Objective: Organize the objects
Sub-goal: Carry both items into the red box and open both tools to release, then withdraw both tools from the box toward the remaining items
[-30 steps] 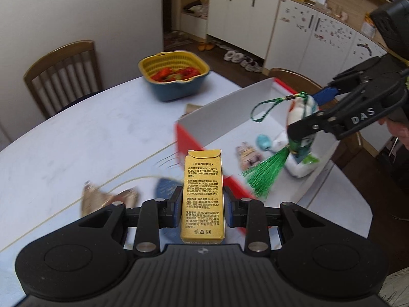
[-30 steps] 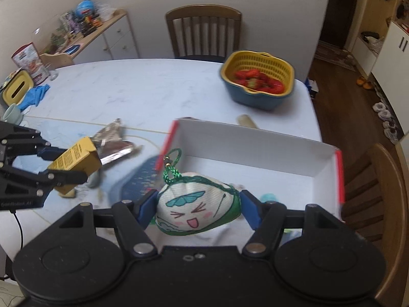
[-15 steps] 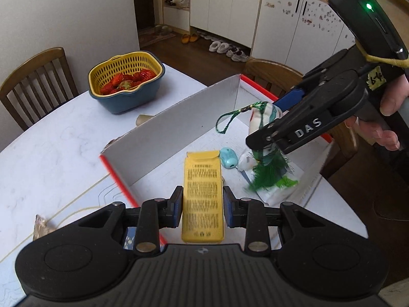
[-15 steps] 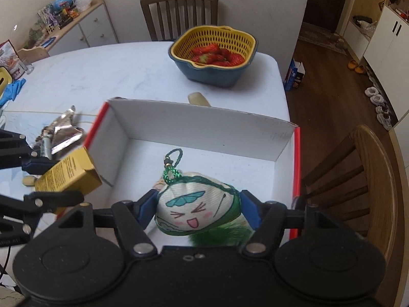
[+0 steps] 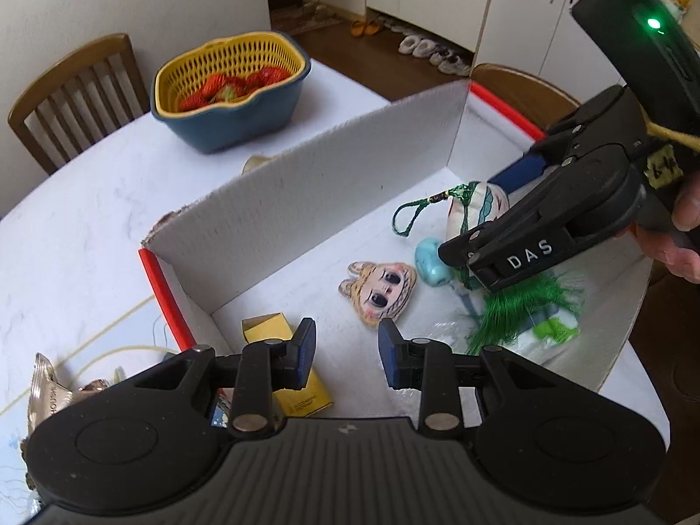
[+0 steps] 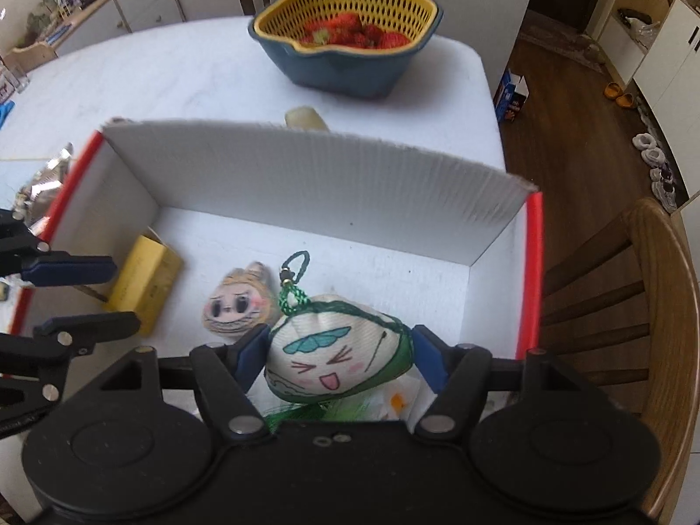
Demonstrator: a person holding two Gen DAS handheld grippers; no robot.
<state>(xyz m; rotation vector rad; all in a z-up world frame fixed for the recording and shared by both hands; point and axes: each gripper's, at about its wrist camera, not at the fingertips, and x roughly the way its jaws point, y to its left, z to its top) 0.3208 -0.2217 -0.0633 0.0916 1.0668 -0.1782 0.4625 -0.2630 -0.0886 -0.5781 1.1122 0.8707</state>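
Your right claw [image 6: 339, 361] grips the plush pouch [image 6: 339, 363] low over the white box [image 6: 306, 175] floor, while your left claw [image 5: 345, 350] gapes empty, the yellow carton [image 5: 302, 376] lying just left of it.

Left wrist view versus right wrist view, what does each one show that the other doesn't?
Only the left wrist view shows the small turquoise item under the right claw.

Only the right wrist view shows the pouch's winking cartoon face.

Both show the white box, the yellow carton lying in it, the doll-face charm, and the strawberry basket.
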